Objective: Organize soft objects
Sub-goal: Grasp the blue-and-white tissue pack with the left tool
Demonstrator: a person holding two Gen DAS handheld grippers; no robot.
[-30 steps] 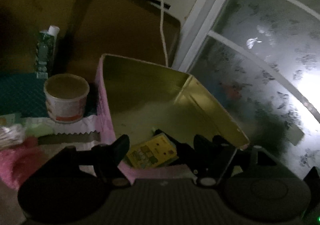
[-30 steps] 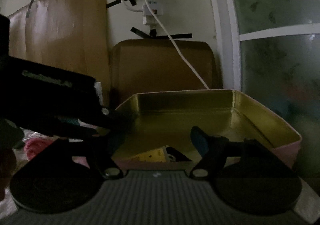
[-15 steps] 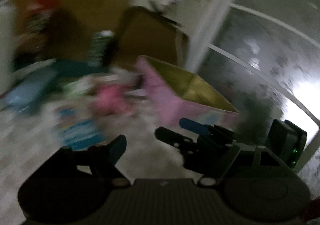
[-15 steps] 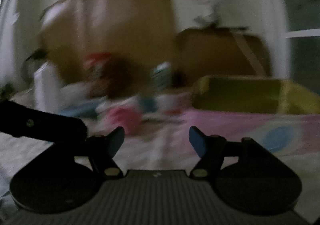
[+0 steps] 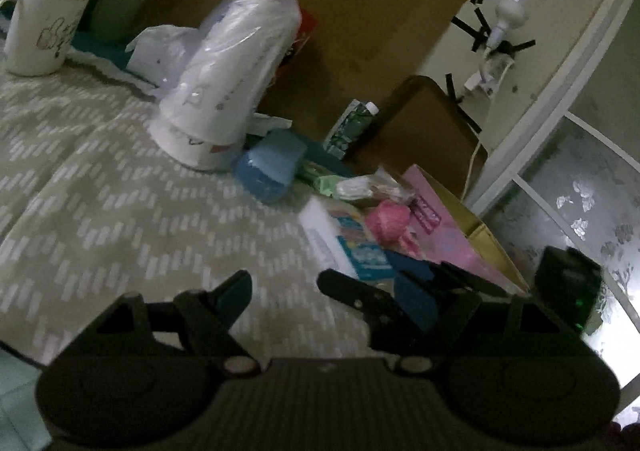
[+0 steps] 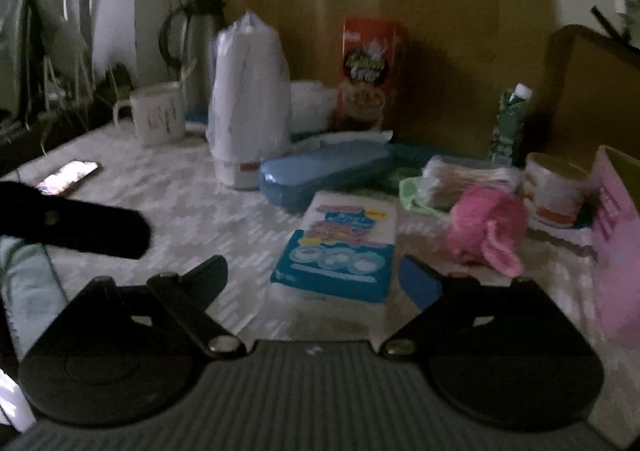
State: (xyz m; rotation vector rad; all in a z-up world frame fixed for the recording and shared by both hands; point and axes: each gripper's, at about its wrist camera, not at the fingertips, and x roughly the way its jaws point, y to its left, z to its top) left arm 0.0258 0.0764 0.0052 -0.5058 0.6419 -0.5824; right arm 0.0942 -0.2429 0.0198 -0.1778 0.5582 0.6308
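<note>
A pink fluffy soft thing [image 6: 484, 231] [image 5: 390, 221] lies on the patterned cloth beside a white and blue wipes pack [image 6: 340, 247] [image 5: 348, 239]. A long blue pouch [image 6: 324, 171] [image 5: 272, 167] lies behind them. The pink box [image 5: 452, 235] [image 6: 616, 243] with a gold inside stands at the right. My right gripper [image 6: 314, 271] is low over the cloth with its jaws opening; the pack's near edge lies just ahead between the fingers, untouched. My left gripper [image 5: 324, 291] is open and holds nothing, and the right gripper's finger crosses in front of it.
A bagged stack of white cups [image 6: 248, 111] and a white mug [image 6: 158, 115] stand at the back left, with a cereal box [image 6: 370, 75] behind. A phone [image 6: 68, 177] lies at the left. A green carton [image 6: 512, 123] and a paper tub [image 6: 554, 187] stand near the box.
Both views have swung left, away from the inside of the pink box and onto the things lying on the cloth. The right jaws stand wider than before.
</note>
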